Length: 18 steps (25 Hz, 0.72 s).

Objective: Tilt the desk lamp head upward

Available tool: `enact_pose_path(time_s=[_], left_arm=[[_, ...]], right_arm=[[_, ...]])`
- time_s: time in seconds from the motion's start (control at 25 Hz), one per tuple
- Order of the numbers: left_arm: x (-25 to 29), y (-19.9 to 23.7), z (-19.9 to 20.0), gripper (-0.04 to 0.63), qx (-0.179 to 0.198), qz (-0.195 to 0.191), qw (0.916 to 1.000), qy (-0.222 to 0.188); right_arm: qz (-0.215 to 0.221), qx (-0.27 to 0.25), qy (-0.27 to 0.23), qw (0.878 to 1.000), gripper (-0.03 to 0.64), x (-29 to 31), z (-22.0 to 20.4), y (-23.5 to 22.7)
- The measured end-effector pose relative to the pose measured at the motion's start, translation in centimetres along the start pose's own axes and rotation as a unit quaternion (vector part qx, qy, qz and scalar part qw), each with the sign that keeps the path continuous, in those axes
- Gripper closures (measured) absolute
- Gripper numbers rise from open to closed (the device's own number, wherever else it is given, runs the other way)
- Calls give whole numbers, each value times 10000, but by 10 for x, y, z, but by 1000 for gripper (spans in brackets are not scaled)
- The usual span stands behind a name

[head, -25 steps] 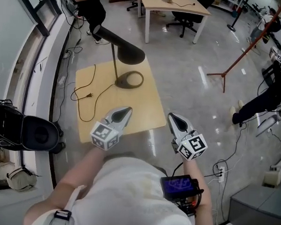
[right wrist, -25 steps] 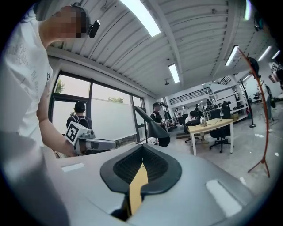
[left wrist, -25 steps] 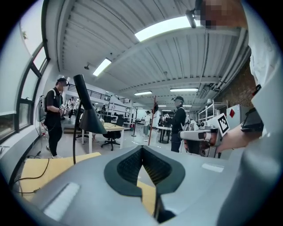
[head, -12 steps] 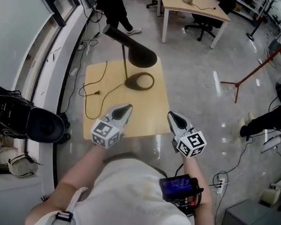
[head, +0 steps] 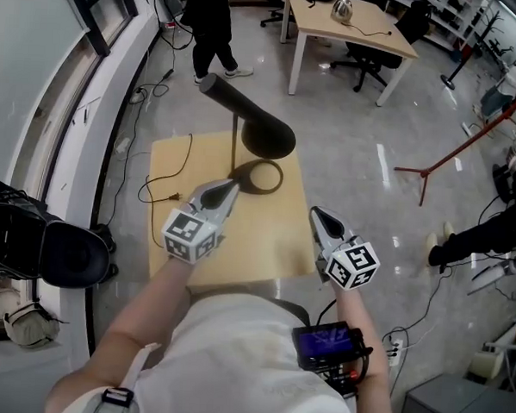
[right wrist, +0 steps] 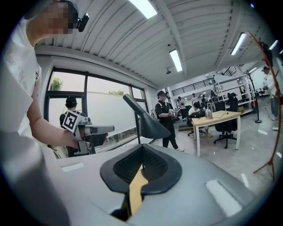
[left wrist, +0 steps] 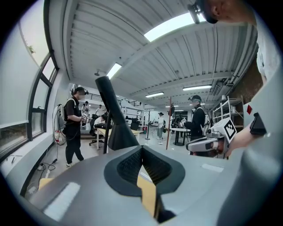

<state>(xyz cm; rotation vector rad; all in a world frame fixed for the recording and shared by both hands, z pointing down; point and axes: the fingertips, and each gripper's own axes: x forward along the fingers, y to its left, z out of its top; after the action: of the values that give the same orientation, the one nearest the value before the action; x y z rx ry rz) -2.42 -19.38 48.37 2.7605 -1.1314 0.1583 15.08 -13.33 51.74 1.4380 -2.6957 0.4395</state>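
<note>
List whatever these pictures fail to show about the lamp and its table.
- Lamp head hinge: head view, hidden under the head itself.
- Lamp base: gripper views, behind the left hand-held gripper and right hand-held gripper.
- Table legs: head view, covered by the tabletop.
- Small object on the far desk: head view, too small to identify.

White T-shirt [head: 258, 365], grey left claw [head: 232, 185], right claw [head: 315, 213], square-marked cubes [head: 354, 265]

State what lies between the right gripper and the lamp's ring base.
Only bare tabletop: the head view shows nothing between the right gripper and the lamp's ring base.
</note>
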Motion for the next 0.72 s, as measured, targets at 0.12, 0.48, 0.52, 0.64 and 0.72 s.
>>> enact_pose_path(time_s=[0.12,0.48,0.52,0.64,0.72], left_arm=[[8,21,13,594,23,61,10000,-40],[15,56,33,572,111,313,9994,-12],[16,57,34,569,124,338,9994,-6],[18,61,37,566,136,451,9989,9],[17,63,39,565,106,554,9984,21]], right_arm=[[-53,101,-16,9999,604,15,4,-8],[-111,344,-171,9992,604,56,18,-31],[-101,359,-175,9992,604,58,19,-35],[-13,384,-161,9991,604,66,21,-45],[83,391,-111,9991,604,72,21,-49]])
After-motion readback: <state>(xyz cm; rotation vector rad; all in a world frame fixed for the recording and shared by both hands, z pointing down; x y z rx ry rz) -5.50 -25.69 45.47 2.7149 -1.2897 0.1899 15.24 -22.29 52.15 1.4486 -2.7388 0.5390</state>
